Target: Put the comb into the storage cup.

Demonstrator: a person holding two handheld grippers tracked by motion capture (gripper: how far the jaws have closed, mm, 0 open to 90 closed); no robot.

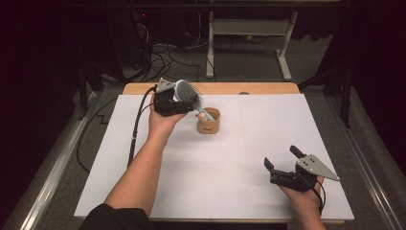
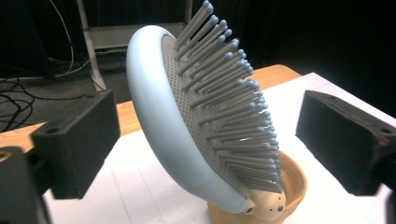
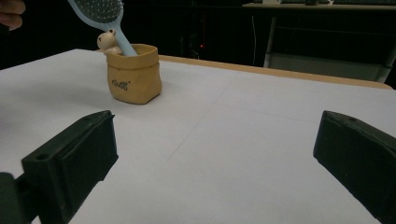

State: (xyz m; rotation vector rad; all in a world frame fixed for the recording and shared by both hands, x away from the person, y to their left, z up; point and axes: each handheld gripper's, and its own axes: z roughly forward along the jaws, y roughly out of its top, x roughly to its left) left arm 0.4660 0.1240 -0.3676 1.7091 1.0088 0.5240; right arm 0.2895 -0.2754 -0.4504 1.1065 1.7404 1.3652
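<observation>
We have our left gripper [image 2: 201, 121] open around the hairbrush [image 2: 187, 126], pads apart from it, because its handle rests in the small pot [image 1: 208, 120] near the table's far edge. Our right gripper [image 1: 282, 163] waits open and empty near the near right corner.

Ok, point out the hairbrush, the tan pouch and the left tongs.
hairbrush [image 2: 154, 107], left gripper view, on its pale blue rim.
tan pouch [image 3: 133, 79], right gripper view, on its front wall.
left tongs [image 2: 205, 135], left gripper view, midway between the pads.
</observation>
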